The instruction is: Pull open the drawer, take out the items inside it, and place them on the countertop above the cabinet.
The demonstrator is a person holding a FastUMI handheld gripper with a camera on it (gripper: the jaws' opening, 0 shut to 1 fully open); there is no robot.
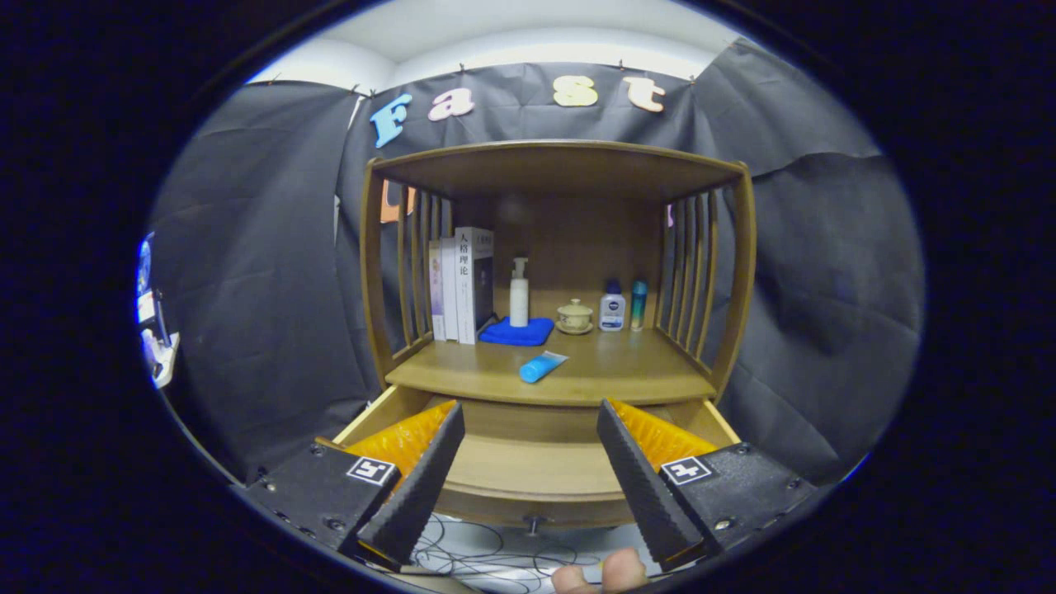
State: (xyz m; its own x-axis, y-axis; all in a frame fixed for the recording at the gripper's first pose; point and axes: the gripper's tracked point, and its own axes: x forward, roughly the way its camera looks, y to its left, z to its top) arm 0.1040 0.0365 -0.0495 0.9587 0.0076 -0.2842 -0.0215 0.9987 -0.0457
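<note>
The wooden cabinet's drawer (528, 500) stands pulled open below the countertop (627, 375), its small knob (535, 521) facing me. My gripper (530, 407) hovers open above the drawer, fingers spread wide with nothing between them. The bare wooden drawer floor (528, 462) shows between the fingers; the parts behind the fingers are hidden. A blue tube (540, 366) lies on its side near the countertop's front edge, just beyond the fingertips.
Farther back on the countertop stand books (462, 285), a white pump bottle (519, 293) on a blue cloth (517, 332), a lidded cup (575, 316), a small white bottle (612, 307) and a teal can (638, 304). Slatted sides and a top board enclose the shelf. Cables (487, 553) lie below the drawer.
</note>
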